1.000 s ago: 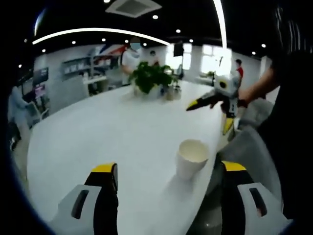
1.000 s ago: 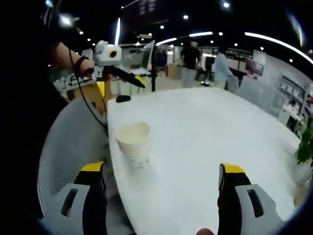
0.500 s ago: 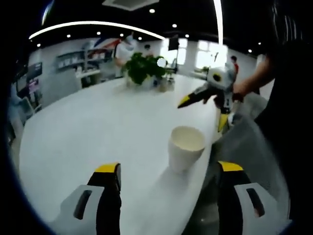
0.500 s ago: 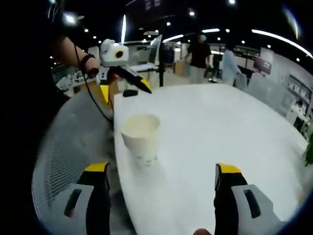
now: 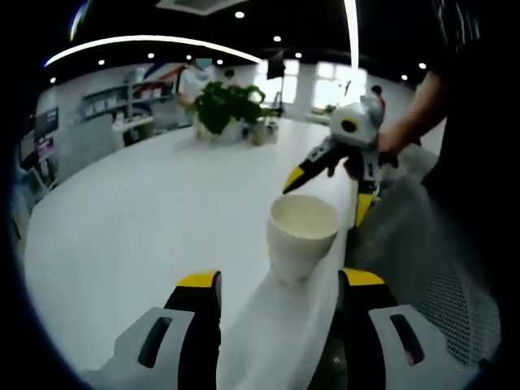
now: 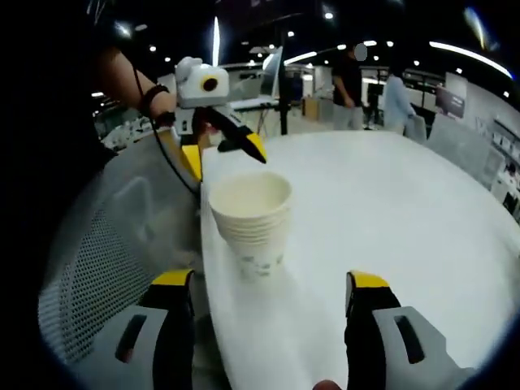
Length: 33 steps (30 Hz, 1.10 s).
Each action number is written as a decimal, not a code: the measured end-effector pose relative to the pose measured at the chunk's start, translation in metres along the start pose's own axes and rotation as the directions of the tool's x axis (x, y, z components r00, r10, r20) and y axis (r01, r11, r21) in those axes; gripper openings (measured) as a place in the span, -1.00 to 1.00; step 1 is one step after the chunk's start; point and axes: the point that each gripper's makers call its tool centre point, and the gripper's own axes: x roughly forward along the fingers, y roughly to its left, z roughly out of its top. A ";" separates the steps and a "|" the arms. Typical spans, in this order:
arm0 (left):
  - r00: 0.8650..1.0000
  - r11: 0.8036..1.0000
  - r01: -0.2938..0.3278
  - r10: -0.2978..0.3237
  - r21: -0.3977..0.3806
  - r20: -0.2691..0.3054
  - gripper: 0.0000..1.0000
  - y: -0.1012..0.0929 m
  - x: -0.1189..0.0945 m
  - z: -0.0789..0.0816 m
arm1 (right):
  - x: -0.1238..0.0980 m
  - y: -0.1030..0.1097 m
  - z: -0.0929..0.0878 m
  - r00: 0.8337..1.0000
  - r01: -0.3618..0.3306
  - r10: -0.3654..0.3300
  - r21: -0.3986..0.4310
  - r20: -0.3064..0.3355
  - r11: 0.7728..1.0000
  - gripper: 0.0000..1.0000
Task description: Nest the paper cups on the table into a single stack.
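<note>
Cup stack [image 6: 252,219]: cup count blurred, rims hard to separate. Potted plant [image 5: 223,107]: pot too small to tell.

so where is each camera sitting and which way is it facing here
Left gripper view: rides on the left hand-held gripper, looking along its open jaws over the white table at the paper cup stack, with the right hand-held gripper and the person's hand beyond.
Right gripper view: rides on the right hand-held gripper, facing the opposite way at the stack, with the left one and the person's wrist beyond.
Shared: the cup stack at the table edge, the mesh chair, and each other's gripper.
</note>
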 end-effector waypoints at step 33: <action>0.989 0.989 0.133 -0.128 0.067 -0.073 -0.20 -0.014 0.043 -0.010 | 0.047 0.015 0.012 0.990 -0.143 0.142 -0.048 -0.023 0.989 -0.04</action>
